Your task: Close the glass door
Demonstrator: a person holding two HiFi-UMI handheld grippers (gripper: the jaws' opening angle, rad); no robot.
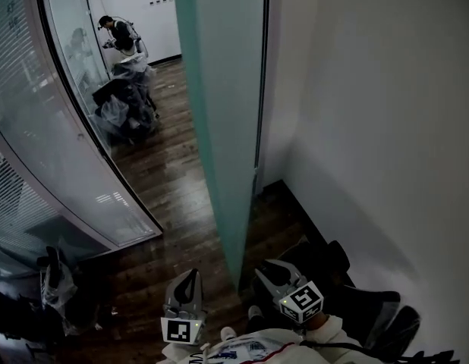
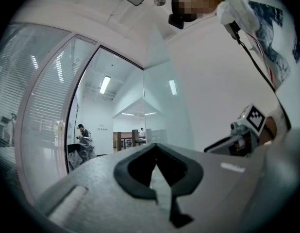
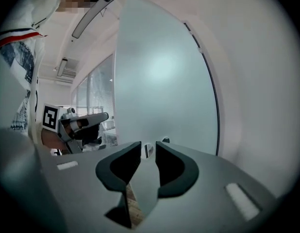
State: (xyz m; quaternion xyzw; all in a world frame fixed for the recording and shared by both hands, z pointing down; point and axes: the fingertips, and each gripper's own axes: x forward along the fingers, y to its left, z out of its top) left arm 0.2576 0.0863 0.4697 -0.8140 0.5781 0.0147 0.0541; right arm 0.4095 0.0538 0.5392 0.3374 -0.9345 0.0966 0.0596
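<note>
A frosted glass door (image 1: 227, 127) stands swung open and edge-on to the head view. Its pale green pane runs from the top of the frame down to the wooden floor (image 1: 166, 180), close beside a white wall (image 1: 371, 127) on the right.

The right gripper (image 1: 268, 268) sits low in the narrow space between door and wall, its tips near the door's near bottom corner. Its jaws stand a little apart. In the right gripper view a small metal fitting (image 3: 148, 150) shows in the gap between them, against the foot of the pane, and neither pad is visibly pressing on it.

The left gripper (image 1: 187, 277) is held on the other side of the door, over the floor. Its jaws are pressed together at the tips with nothing between them, and it points toward the open doorway. Each gripper carries a marker cube (image 1: 181, 331) at its rear, just above the wearer's white printed sleeves.

A curved glass partition (image 1: 60, 142) backed by slatted blinds sweeps along the left of the passage. Well beyond the door, a person (image 1: 117, 32) stands by the partition next to a heap of dark bags (image 1: 124, 105). A black padded object (image 1: 371, 309), too dark to identify, lies against the wall at lower right.
</note>
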